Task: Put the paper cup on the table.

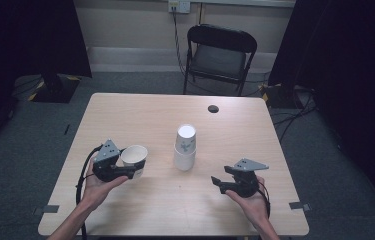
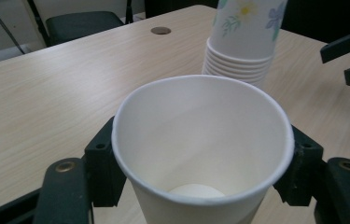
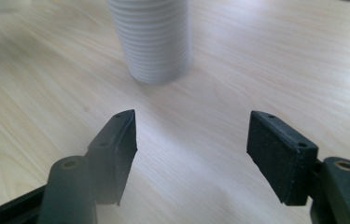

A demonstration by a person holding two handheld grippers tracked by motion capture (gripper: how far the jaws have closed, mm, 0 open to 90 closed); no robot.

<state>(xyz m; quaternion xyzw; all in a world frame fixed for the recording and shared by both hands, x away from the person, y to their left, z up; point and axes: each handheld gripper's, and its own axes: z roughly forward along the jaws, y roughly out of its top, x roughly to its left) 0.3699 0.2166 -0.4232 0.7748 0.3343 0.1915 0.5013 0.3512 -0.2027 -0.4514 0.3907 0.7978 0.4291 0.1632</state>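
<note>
A white paper cup sits upright between the jaws of my left gripper at the table's left front. In the left gripper view the cup is empty, and the left gripper is shut on its sides. A stack of upside-down paper cups with a flower print stands at mid-table, just beyond the held cup. My right gripper is to the stack's right and nearer the front, open. In the right gripper view its jaws stand wide with nothing between them, aimed at the stack.
The wooden table has a dark cable hole near its far edge. A black folding chair stands behind it. Cables run across the floor at the right, and dark curtains hang on both sides.
</note>
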